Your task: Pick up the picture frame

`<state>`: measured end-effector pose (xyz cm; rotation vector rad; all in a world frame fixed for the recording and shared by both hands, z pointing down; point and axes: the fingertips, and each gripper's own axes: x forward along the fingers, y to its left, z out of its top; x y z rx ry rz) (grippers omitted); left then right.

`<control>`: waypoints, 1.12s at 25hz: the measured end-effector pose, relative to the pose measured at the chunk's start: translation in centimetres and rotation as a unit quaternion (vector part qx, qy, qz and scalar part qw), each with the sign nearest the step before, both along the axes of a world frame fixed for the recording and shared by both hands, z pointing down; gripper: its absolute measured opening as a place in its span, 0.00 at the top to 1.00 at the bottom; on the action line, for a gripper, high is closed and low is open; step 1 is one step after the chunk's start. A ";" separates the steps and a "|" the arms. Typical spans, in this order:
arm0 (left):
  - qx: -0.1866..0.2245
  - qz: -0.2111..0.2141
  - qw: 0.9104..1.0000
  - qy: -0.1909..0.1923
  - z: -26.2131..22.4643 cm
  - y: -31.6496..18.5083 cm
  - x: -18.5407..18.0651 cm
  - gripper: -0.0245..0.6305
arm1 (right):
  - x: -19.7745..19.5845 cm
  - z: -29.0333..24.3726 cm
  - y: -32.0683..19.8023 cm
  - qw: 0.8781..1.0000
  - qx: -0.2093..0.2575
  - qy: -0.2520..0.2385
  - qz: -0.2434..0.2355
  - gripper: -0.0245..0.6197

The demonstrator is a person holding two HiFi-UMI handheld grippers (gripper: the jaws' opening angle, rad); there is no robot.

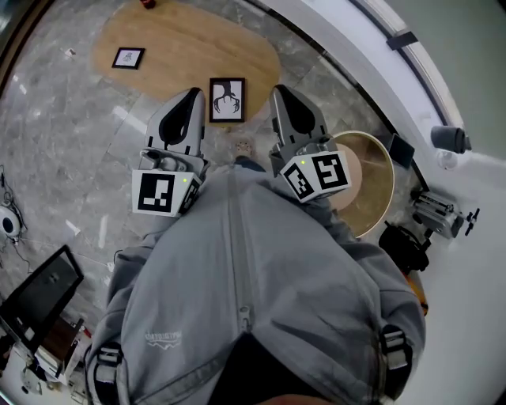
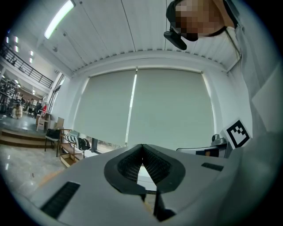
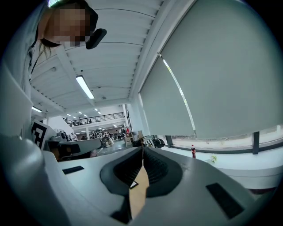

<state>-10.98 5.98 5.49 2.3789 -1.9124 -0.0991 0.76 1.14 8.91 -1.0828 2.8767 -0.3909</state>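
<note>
Two picture frames lie flat on an oval wooden tabletop [image 1: 174, 47] ahead of me. The larger black frame [image 1: 227, 100] holds a dark drawing on white and sits at the table's near edge. A smaller black frame [image 1: 127, 58] lies farther left. My left gripper [image 1: 192, 96] and right gripper [image 1: 281, 93] are held level at chest height. In the head view their tips flank the larger frame, well above it. Both are shut with nothing in them. The left gripper view shows jaws [image 2: 142, 148] closed against a window blind. In the right gripper view the closed jaws [image 3: 142, 150] show wood through the slit below.
A round wooden stool or side table [image 1: 378, 183] stands to my right. Next to it a white ledge [image 1: 474, 237] carries small devices. A dark screen [image 1: 41, 291] and clutter stand at lower left. The floor is grey marble [image 1: 63, 134]. A small red thing [image 1: 147, 4] sits at the table's far end.
</note>
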 end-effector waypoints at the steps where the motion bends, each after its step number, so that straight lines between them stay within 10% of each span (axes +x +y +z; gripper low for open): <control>1: -0.001 -0.005 1.000 0.000 0.1 -1.0 0.0 0.93 | 0.0 0.1 -1.1 1.000 -0.001 -0.001 -0.003 0.91; 28: -0.040 -0.062 0.997 -0.008 1.1 -10.0 -2.8 0.93 | -1.0 1.5 -11.3 0.999 -0.028 -0.020 -0.038 0.91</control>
